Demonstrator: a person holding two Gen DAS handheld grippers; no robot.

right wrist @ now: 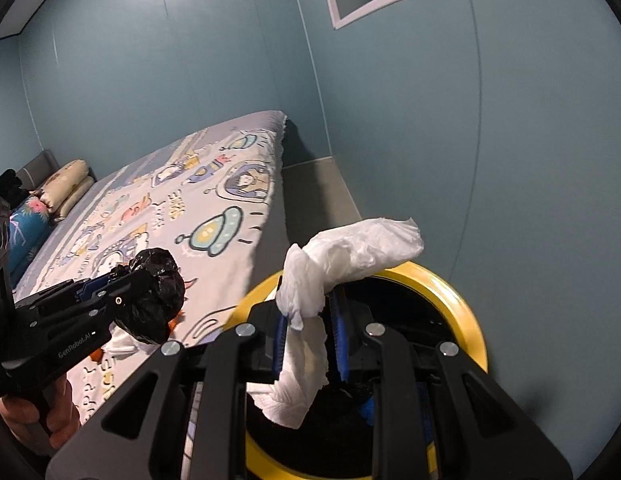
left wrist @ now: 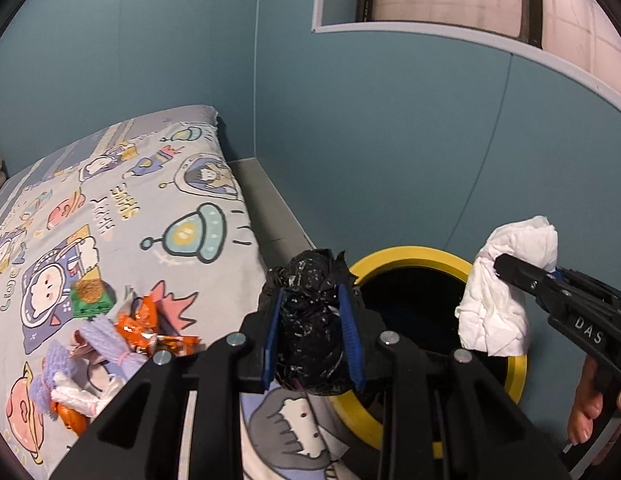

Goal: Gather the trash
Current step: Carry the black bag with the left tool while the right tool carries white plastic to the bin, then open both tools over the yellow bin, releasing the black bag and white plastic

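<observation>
We are carrying two loads at once, both heading for the round yellow-rimmed bin with the black liner [right wrist: 466,300] that is standing on the floor between the bed and the blue wall. Our left gripper [left wrist: 312,336] is clamping a crumpled black plastic bag [left wrist: 310,320], its blue-padded jaws closed in on either side of the wad. It is hovering over the bed's edge, just beside the bin's near rim and not yet over the opening.

Our right gripper [right wrist: 308,332] is pinching a crumpled white paper tissue [right wrist: 330,264], jaws narrowed onto it, and from its own camera the tissue is hanging right above the dark mouth of the bin.

So we are in the drop-off step. By our judgement, the right jaws just need to be spreading for the tissue to fall in, while the left needs carrying rightward over the rim before letting go.

More trash is waiting on the cartoon-print bedsheet [left wrist: 158,184]: orange foil wrappers [left wrist: 144,326], a green snack packet [left wrist: 90,298], lilac foam netting [left wrist: 94,344].
</observation>
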